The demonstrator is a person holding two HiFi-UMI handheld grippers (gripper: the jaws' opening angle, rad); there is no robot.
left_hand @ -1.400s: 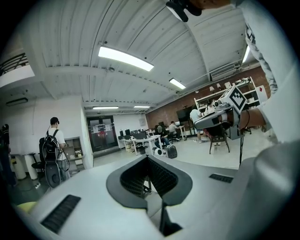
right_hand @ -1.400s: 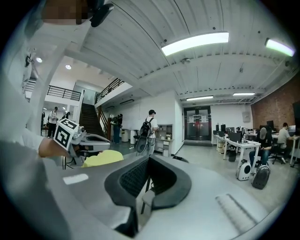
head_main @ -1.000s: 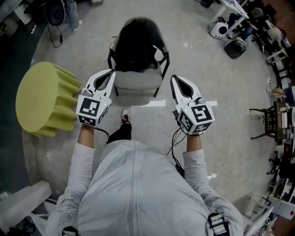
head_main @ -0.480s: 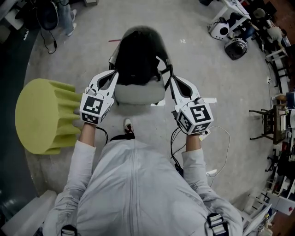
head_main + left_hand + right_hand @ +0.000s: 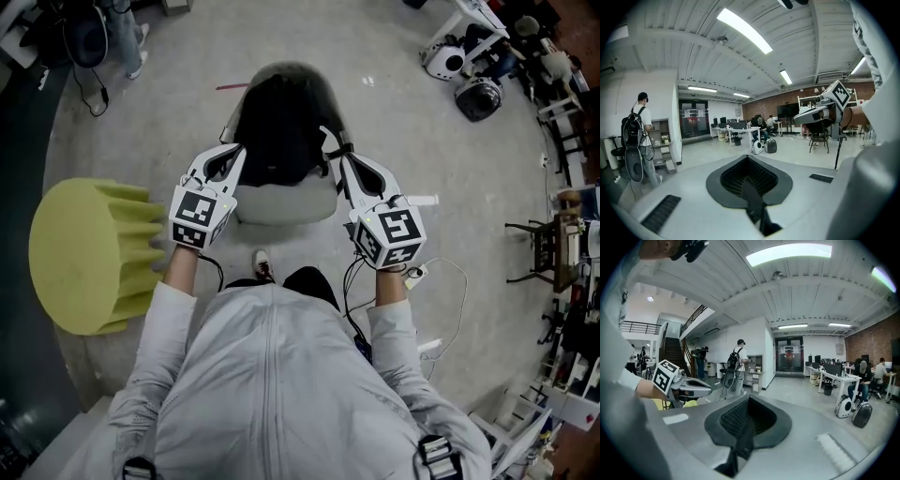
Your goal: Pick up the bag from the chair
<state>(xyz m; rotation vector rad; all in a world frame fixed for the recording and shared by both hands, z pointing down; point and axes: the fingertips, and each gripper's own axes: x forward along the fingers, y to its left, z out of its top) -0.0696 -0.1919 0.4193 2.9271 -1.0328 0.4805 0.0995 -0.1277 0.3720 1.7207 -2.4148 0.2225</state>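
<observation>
The black bag [image 5: 277,131] lies on the grey chair [image 5: 281,204], not yet taken, and the left tool [image 5: 236,156] and right tool [image 5: 345,165] flank it, both clenched on nothing, so I judge that opening, gripping and lifting all remain.

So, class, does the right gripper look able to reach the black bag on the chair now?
Probably yes. The right gripper hovers close beside the bag on the chair, with nothing between them. Its jaws look shut, so they would likely need opening first.
</observation>
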